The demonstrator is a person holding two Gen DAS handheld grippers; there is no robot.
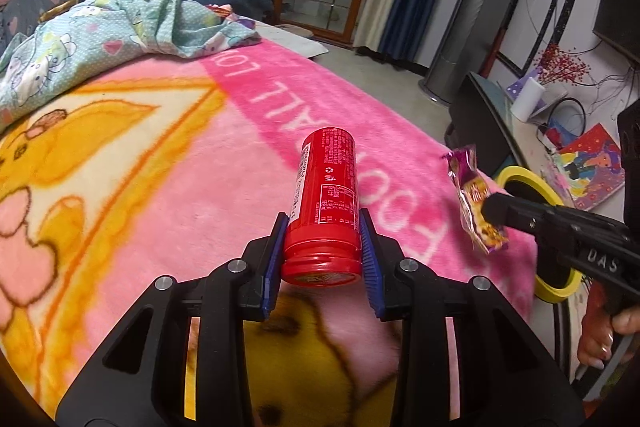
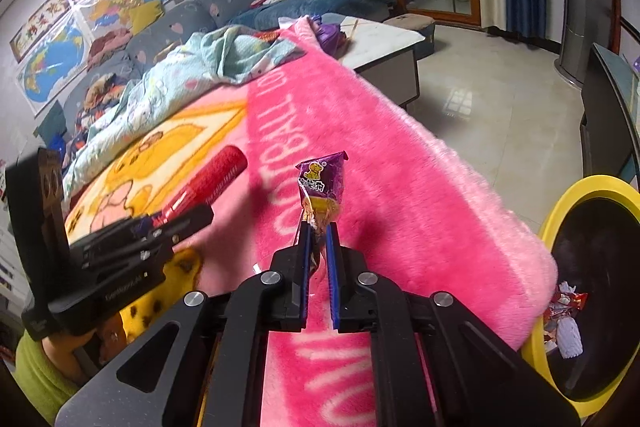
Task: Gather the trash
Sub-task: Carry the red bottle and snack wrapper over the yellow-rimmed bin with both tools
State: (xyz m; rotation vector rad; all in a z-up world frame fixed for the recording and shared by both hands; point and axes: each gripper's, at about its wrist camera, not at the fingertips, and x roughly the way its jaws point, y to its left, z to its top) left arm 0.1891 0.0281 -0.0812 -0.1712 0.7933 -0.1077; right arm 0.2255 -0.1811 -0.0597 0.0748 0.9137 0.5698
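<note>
The left gripper [image 1: 322, 223] clamps a cylindrical red bottle [image 1: 326, 195], the right gripper [image 2: 318, 227] pinches a crinkly purple wrapper [image 2: 322, 187], and the yellow-rimmed bin [image 2: 560, 219] (3 o'clock) holds wrappers [image 2: 564, 315].

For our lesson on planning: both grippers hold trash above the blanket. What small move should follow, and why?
Probably swing the right gripper, shut on the purple wrapper, over the yellow bin: it stands open just beside it. The left gripper with the red bottle follows.

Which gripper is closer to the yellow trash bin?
Right. The right gripper, holding the purple snack wrapper, is beside the yellow trash bin. The left gripper, holding the red bottle, is farther away.
</note>
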